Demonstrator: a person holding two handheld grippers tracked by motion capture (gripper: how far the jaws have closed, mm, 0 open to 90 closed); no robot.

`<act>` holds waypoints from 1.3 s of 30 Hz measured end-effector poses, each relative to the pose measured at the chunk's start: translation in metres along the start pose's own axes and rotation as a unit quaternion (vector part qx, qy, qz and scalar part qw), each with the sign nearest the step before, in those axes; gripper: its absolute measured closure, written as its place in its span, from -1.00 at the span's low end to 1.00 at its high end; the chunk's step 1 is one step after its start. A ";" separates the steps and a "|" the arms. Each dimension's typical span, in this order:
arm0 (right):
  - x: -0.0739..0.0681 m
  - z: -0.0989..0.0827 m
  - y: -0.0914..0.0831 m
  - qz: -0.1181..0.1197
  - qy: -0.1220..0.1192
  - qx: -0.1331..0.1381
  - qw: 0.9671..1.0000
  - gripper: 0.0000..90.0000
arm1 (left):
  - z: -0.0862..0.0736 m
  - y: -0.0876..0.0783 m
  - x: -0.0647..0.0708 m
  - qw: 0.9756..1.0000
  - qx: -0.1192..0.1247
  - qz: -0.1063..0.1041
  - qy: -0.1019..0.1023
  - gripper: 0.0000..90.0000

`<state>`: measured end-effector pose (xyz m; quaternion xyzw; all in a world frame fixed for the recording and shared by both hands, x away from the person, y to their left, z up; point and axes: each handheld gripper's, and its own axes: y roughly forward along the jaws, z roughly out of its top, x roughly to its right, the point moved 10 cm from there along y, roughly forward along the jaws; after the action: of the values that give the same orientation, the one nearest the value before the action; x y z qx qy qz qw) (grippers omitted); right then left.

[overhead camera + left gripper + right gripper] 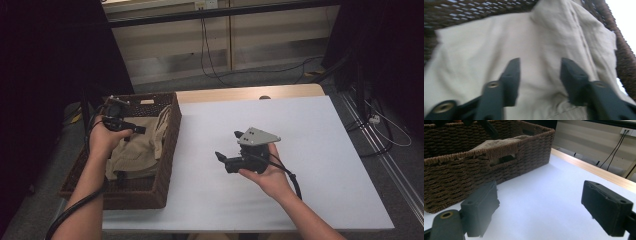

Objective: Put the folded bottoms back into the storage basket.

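While the left gripper [540, 75] presses spread jaws into the beige garment [499, 50] inside the wicker basket [167, 150], the right gripper [539, 212] hangs wide open above the white table [544, 195].

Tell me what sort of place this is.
Probably a lab or recording room: a white table under dark curtains, loose cables on the floor by wall outlets, and a wicker basket of beige cloth.
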<state>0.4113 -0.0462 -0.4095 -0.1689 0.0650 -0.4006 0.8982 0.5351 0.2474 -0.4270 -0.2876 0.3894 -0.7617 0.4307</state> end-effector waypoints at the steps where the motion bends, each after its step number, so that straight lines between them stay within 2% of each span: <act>1: 0.000 0.000 0.000 0.000 0.000 0.000 1.000 -0.70 | -0.001 0.006 0.005 1.000 0.001 -0.007 0.004 0.26; 5: 0.002 -0.003 -0.002 -0.003 -0.001 -0.003 1.000 -0.70 | -0.005 0.021 0.020 1.000 -0.005 -0.025 0.005 0.57; 7: 0.004 -0.002 -0.003 -0.004 0.000 0.000 1.000 -0.71 | -0.008 0.030 0.028 0.999 -0.014 -0.032 0.004 0.80; 10: 0.006 -0.004 -0.006 -0.006 0.001 0.001 1.000 -0.72 | -0.014 0.043 0.035 0.999 -0.030 -0.034 0.014 0.89; 13: 0.010 -0.008 -0.010 -0.011 0.004 0.001 1.000 -0.72 | -0.027 0.059 0.040 0.997 -0.061 -0.035 0.031 0.88; 14: 0.012 -0.009 -0.011 -0.013 0.006 0.001 1.000 -0.72 | -0.030 0.062 0.042 0.997 -0.069 -0.032 0.029 0.85; 17: 0.017 -0.015 -0.017 -0.017 0.010 0.000 1.000 -0.73 | -0.031 0.062 0.038 0.998 -0.059 -0.028 0.011 0.64; 18: 0.018 -0.017 -0.019 -0.018 0.010 -0.002 1.000 -0.73 | -0.031 0.058 0.034 0.998 -0.056 -0.025 0.002 0.48; 20: 0.022 -0.023 -0.024 -0.018 0.011 -0.005 1.000 -0.74 | -0.031 0.050 0.030 0.999 -0.044 -0.030 -0.010 0.35; 21: 0.025 -0.024 -0.026 -0.020 0.011 -0.005 1.000 -0.74 | -0.029 0.044 0.026 0.999 -0.032 -0.023 -0.012 0.26; 25: 0.034 -0.036 -0.035 -0.024 0.022 -0.005 0.999 -0.75 | -0.023 0.024 0.023 0.999 0.013 -0.028 -0.014 -0.12; 26: 0.035 -0.040 -0.037 -0.024 0.024 -0.006 0.999 -0.75 | -0.023 0.024 0.023 0.999 0.013 -0.028 -0.014 -0.19; 27: 0.037 -0.044 -0.039 -0.026 0.026 -0.010 0.999 -0.75 | -0.021 0.014 0.025 0.999 0.040 -0.030 -0.010 -0.23; 30: 0.044 -0.057 -0.046 -0.031 0.033 -0.014 0.999 -0.75 | -0.021 0.006 0.030 0.997 0.067 -0.038 -0.014 -0.33; 33: 0.049 -0.066 -0.051 -0.036 0.040 -0.019 0.998 -0.75 | -0.021 -0.003 0.036 0.995 0.087 -0.046 0.003 -0.40; 35: 0.052 -0.073 -0.055 -0.039 0.042 -0.022 0.998 -0.75 | -0.018 -0.008 0.040 0.993 0.109 -0.046 0.002 -0.46; 38: 0.057 -0.082 -0.062 -0.042 0.051 -0.026 0.997 -0.76 | -0.015 -0.018 0.047 0.990 0.131 -0.050 0.014 -0.48; 39: 0.058 -0.083 -0.063 -0.044 0.052 -0.027 0.997 -0.76 | -0.013 -0.023 0.051 0.988 0.145 -0.057 0.014 -0.49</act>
<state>0.3853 -0.1498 -0.4639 -0.1745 0.1147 -0.4463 0.8702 0.4917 0.2140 -0.4091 -0.2334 0.2634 -0.8374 0.4183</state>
